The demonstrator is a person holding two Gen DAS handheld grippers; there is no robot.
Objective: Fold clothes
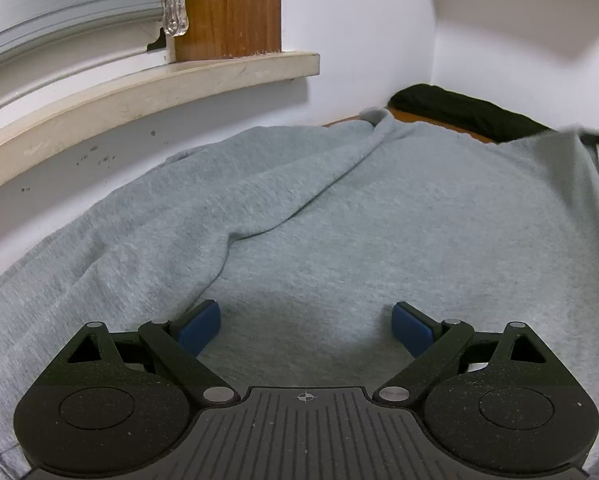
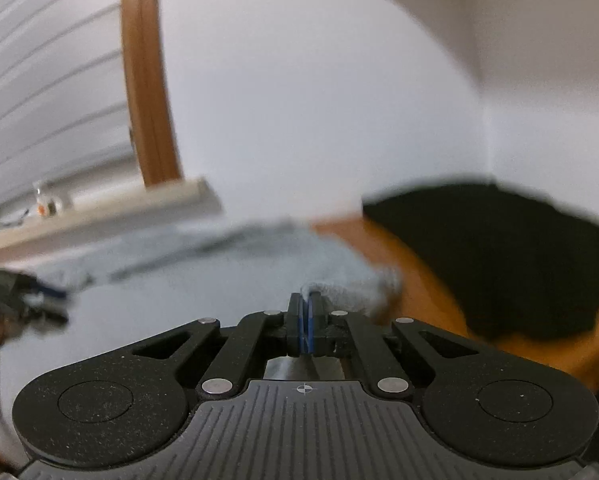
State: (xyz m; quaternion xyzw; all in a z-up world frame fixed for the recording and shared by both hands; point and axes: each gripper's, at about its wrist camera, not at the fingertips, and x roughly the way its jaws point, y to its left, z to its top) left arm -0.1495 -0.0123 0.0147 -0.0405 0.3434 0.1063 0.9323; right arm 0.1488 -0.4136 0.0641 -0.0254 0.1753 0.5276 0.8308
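A grey sweatshirt (image 1: 339, 220) lies spread over the table, with a long fold running from its far corner toward the near left. My left gripper (image 1: 305, 316) hovers low over its near part, blue pads wide apart and nothing between them. In the right wrist view the picture is blurred; my right gripper (image 2: 306, 300) is shut, and a bit of the grey sweatshirt (image 2: 339, 292) sticks up at its fingertips by the garment's right edge. The left gripper (image 2: 61, 304) shows as a dark blur at that view's left edge.
A black garment (image 1: 459, 114) (image 2: 499, 260) lies folded in the far right corner on the brown wooden table (image 2: 419, 280). A cream window sill (image 1: 139, 92) with a wooden frame post (image 1: 231, 8) juts out above the table's left side. White walls close off the back and right.
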